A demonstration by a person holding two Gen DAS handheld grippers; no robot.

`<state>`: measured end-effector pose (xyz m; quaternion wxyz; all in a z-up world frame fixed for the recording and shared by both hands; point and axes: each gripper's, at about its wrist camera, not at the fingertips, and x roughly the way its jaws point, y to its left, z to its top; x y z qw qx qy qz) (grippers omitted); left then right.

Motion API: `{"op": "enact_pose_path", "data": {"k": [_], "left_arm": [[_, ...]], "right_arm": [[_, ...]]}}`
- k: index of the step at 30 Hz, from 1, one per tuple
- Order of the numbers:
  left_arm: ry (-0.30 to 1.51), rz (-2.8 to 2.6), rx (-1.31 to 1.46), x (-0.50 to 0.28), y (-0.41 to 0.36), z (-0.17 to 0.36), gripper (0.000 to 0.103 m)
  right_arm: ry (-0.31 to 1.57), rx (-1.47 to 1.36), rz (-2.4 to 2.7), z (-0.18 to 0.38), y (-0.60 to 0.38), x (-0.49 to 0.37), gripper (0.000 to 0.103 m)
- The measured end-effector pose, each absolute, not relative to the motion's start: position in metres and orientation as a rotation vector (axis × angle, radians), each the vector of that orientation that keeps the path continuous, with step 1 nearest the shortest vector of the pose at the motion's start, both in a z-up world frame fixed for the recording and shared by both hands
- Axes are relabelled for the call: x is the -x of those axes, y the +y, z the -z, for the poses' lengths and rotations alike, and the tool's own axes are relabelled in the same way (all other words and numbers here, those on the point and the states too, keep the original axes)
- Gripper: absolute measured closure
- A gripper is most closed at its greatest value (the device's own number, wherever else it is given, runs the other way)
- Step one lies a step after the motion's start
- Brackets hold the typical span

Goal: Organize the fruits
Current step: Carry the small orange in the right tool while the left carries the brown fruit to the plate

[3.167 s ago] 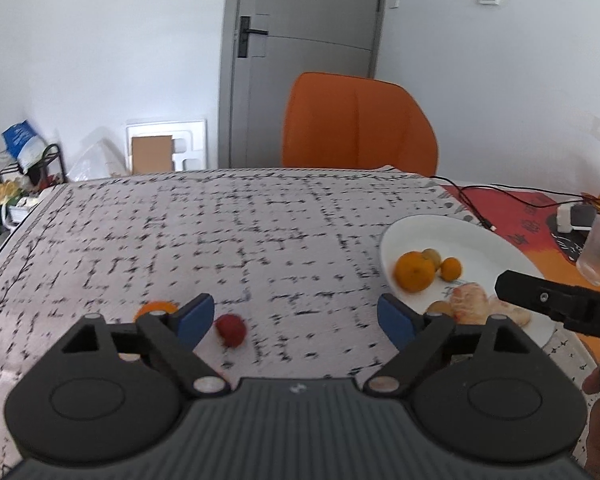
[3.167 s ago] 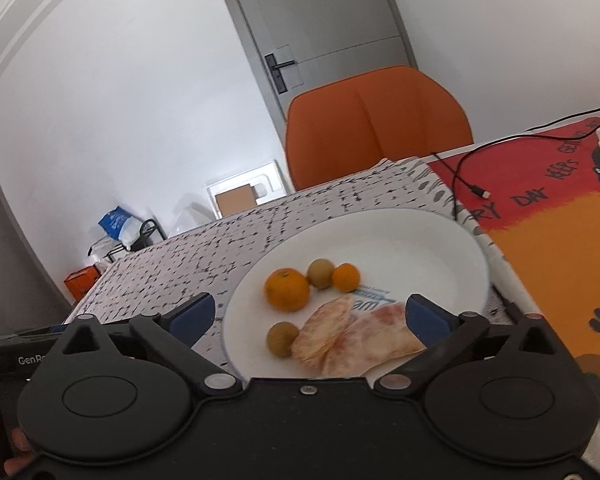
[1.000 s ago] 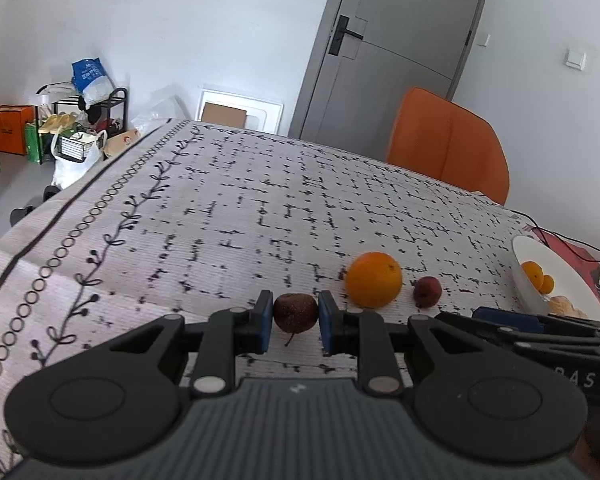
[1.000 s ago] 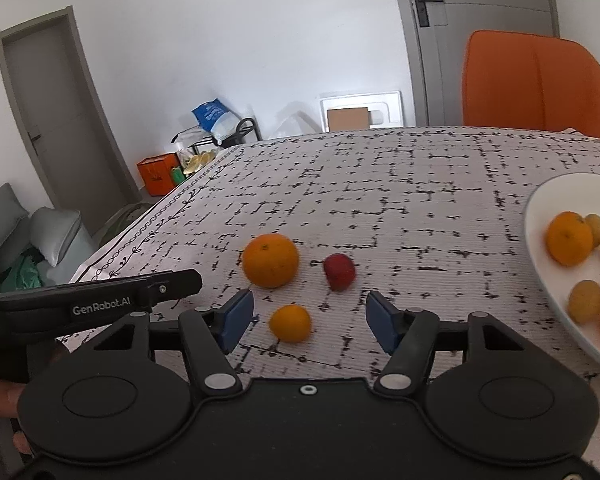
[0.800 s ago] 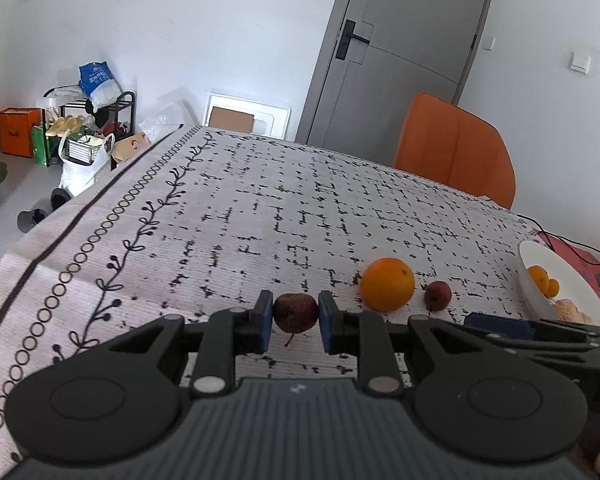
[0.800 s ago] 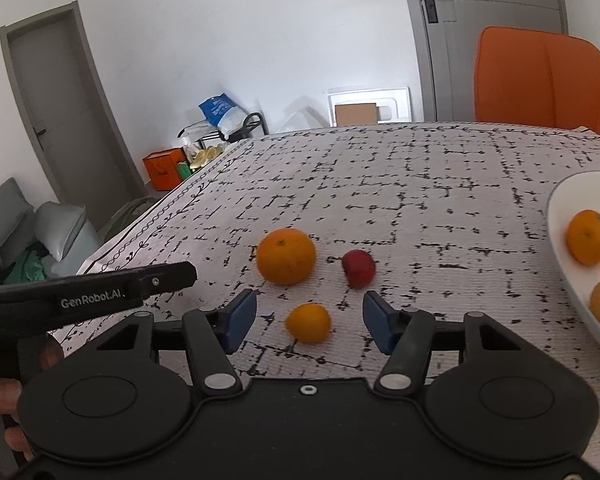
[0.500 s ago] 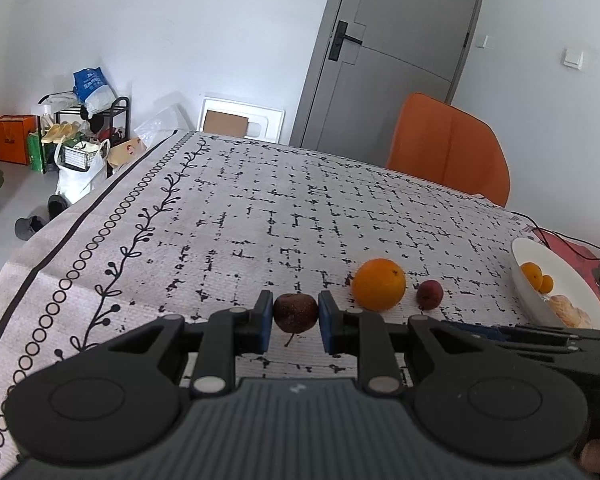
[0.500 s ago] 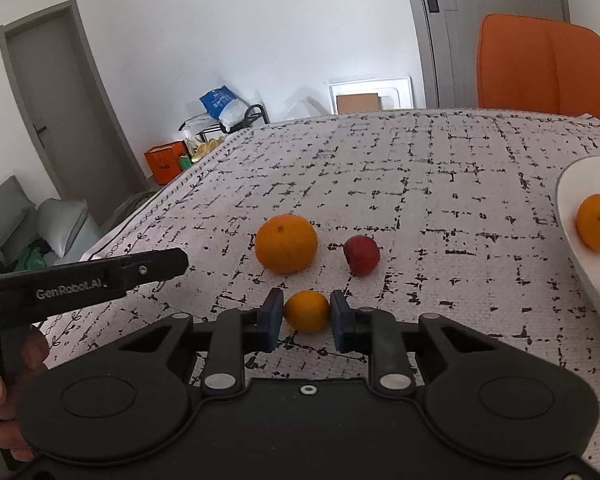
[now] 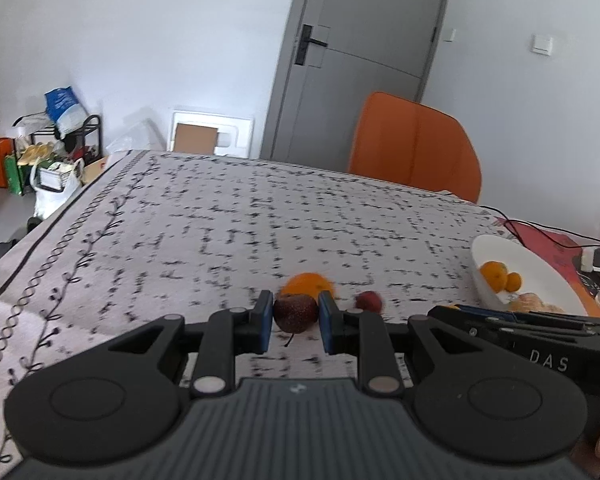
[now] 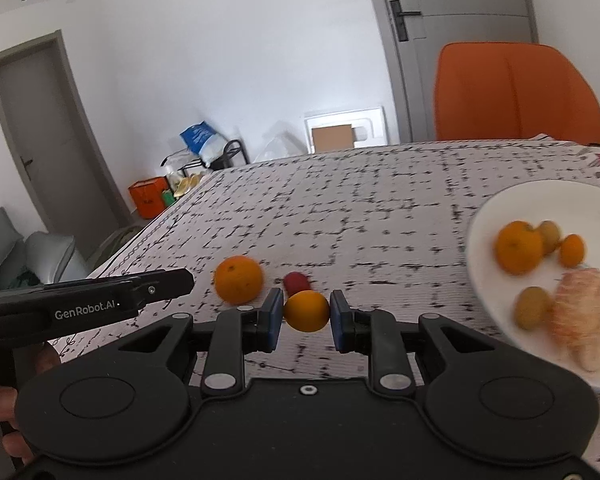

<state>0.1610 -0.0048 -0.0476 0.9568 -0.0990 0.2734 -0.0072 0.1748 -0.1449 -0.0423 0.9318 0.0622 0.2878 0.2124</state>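
Right tongs (image 10: 306,316) just closed on small tangerine (image 10: 306,311), now lifted off worktop (image 10: 380,216); left tongs (image 9: 292,322) hold dark red fruit (image 9: 295,313). We judge both light, soft-skinned, round: grip at widest girth, gently.

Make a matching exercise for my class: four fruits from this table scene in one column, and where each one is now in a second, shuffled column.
1. dark red fruit
2. small orange fruit
3. big orange
4. peeled segments

A. on the white plate
B. in the left gripper
C. loose on the tablecloth
D. in the right gripper

Pairs: 1-B, 2-D, 3-C, 4-A
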Motion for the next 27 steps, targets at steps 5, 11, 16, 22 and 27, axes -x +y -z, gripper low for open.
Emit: {"op": "enact_pose_path", "data": {"k": [5, 11, 16, 22, 27], "left_arm": [[0.551, 0.051, 0.185, -0.167, -0.025, 0.045, 0.080], [0.557, 0.088, 0.163, -0.172, -0.047, 0.044, 0.080], [0.555, 0.111, 0.146, -0.177, -0.064, 0.041, 0.080], [0.554, 0.142, 0.130, -0.182, -0.084, 0.040, 0.080], [0.559, 0.173, 0.115, -0.186, -0.104, 0.041, 0.080]], "right_arm": [[0.577, -0.148, -0.399, 0.041, -0.164, -0.175, 0.080], [0.557, -0.173, -0.364, 0.039, -0.185, -0.174, 0.080], [0.541, -0.195, -0.336, 0.037, -0.203, -0.171, 0.080], [0.523, -0.219, -0.299, 0.035, -0.225, -0.167, 0.079], [0.514, -0.237, -0.267, 0.037, -0.245, -0.164, 0.079]]}}
